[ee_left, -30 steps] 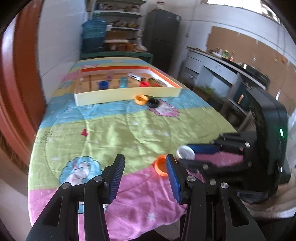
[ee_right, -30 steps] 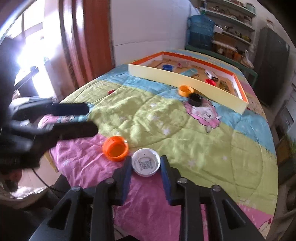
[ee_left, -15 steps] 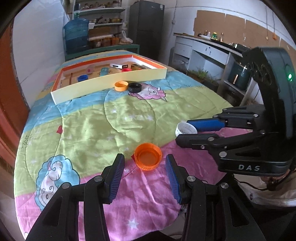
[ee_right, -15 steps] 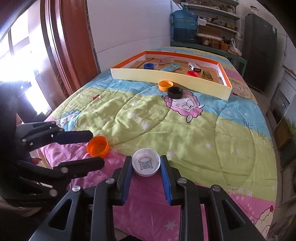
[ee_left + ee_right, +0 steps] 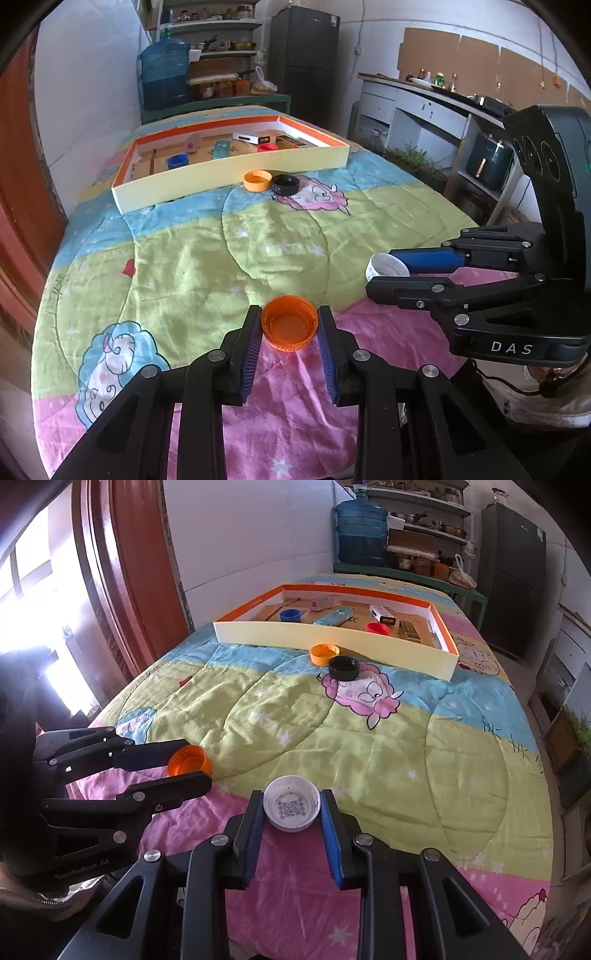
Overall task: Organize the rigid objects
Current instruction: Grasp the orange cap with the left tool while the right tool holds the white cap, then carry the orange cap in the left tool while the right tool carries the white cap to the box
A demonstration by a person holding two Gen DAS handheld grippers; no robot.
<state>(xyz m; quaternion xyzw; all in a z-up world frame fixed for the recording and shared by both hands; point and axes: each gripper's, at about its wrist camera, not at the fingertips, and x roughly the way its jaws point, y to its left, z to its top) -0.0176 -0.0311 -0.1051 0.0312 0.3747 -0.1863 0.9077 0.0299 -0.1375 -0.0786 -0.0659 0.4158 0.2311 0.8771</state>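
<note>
An orange cap [image 5: 289,327] lies open side up on the pink part of the quilt near the front edge. My left gripper [image 5: 289,330] is closing, and its blue pads press both sides of that cap, seen again from the right wrist as the orange cap [image 5: 189,760] in the left gripper [image 5: 192,762]. My right gripper [image 5: 291,812] is shut on a white cap [image 5: 291,808] with a printed code inside; the left wrist view shows this white cap [image 5: 386,266] in the right gripper [image 5: 380,275].
A shallow cream and orange tray [image 5: 229,173] at the far end holds a blue cap [image 5: 290,615], a red cap [image 5: 377,628] and small boxes. An orange cap [image 5: 324,653] and a black cap [image 5: 343,667] lie in front of it. A red door frame stands left.
The left gripper swung over the orange cap and its jaws have closed onto it. The right gripper has kept hold of the white cap and stayed roughly in place.
</note>
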